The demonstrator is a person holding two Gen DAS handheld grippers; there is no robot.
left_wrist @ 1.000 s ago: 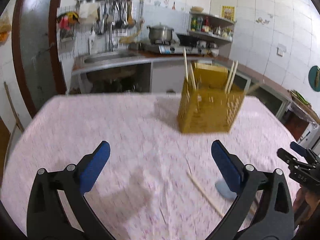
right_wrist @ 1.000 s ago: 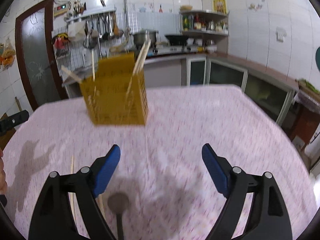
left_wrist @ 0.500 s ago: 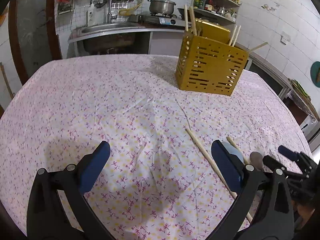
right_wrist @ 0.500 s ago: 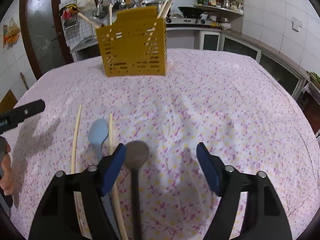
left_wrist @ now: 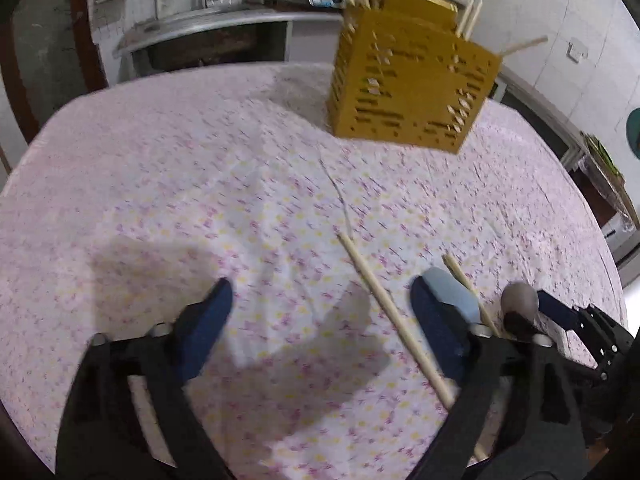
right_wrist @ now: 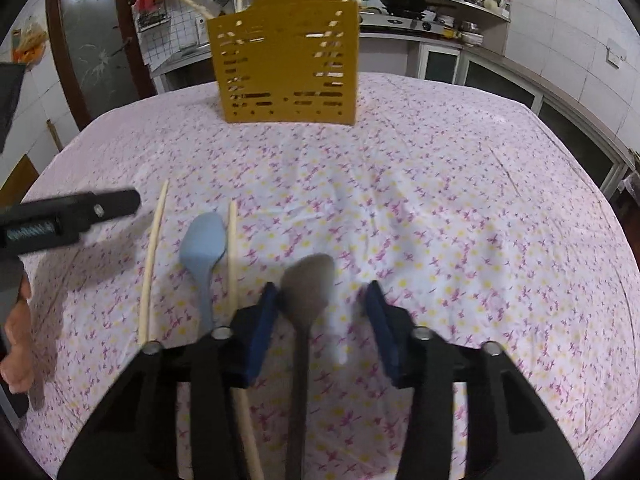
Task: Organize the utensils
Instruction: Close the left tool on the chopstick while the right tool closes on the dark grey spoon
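Pick-up time — the right claw [right_wrist: 320, 308] straddles the grey, dark-handled spoon [right_wrist: 306, 280] near the counter's front edge, jaws just closing but pads not yet on it. The left claw [left_wrist: 320, 320], also just narrowing, brackets a long pale wooden chopstick [left_wrist: 384, 304], holding nothing. Next call: finish both squeezes low, then lift toward the slotted yellow plastic utensil basket [right_wrist: 286, 60] at the far edge. Crowding them — a light-blue plastic spoon [right_wrist: 204, 244] and a second chopstick [right_wrist: 233, 256] just beside the grey spoon.
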